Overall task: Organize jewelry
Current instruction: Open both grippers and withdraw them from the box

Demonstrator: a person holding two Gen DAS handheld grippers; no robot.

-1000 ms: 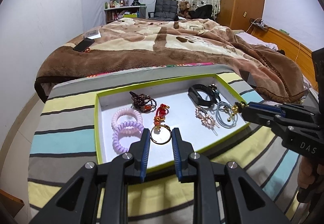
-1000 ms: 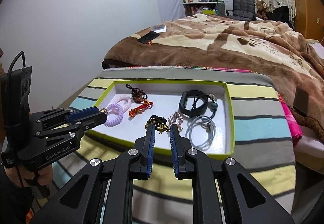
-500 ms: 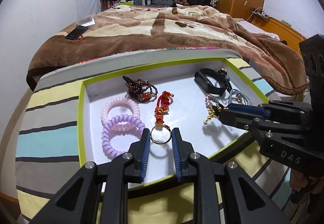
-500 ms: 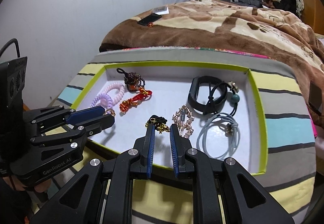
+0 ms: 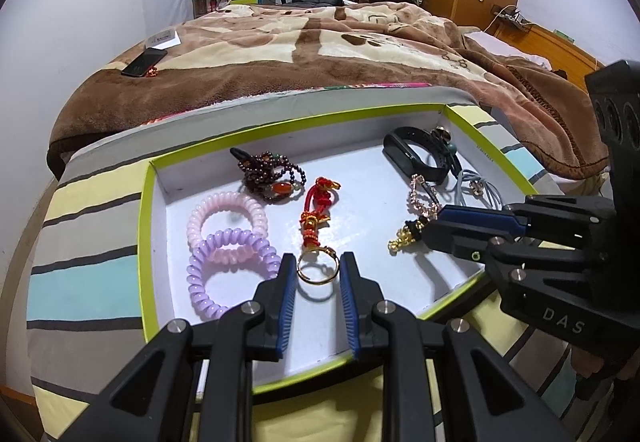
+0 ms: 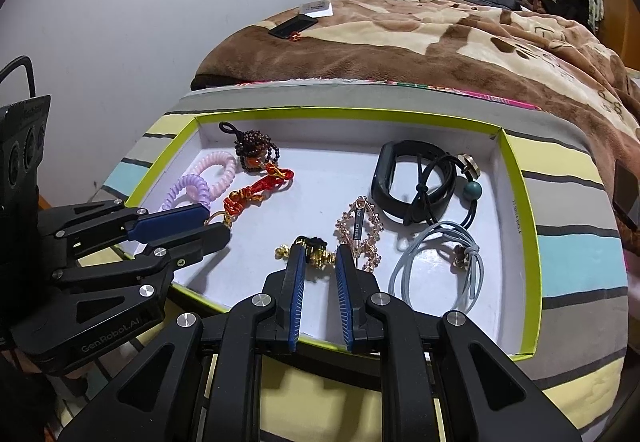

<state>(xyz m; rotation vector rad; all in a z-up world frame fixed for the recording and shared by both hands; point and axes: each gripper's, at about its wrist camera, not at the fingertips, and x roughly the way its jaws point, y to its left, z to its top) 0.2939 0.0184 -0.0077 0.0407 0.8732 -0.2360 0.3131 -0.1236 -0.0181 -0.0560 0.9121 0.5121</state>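
Observation:
A white tray with a green rim (image 5: pixel 144 242) lies on a striped cloth. My left gripper (image 5: pixel 318 270) is shut on the gold ring (image 5: pixel 318 269) of a red knotted charm (image 5: pixel 318 206), low over the tray's near side. The right wrist view shows that left gripper (image 6: pixel 212 224) with the red charm (image 6: pixel 256 190) trailing from it. My right gripper (image 6: pixel 320 262) is shut on a gold bead trinket (image 6: pixel 316 252) with a black top, just above the tray floor. From the left wrist view the right gripper (image 5: pixel 430 226) enters from the right, the gold bead trinket (image 5: pixel 404 238) dangling at its tip.
The tray holds pink (image 5: pixel 226 210) and purple (image 5: pixel 224 274) coil hair ties, a dark bead bracelet (image 5: pixel 272 178), a black band (image 6: pixel 404 178), a rose-gold clip (image 6: pixel 362 226) and a grey cord tie (image 6: pixel 440 262). Behind is a bed with a brown blanket (image 5: pixel 320 62) and a phone (image 5: pixel 144 62).
Both grippers came down and closer to the tray, each keeping its piece. The tray fills more of both views now, and the gold trinket hangs lower over the floor.

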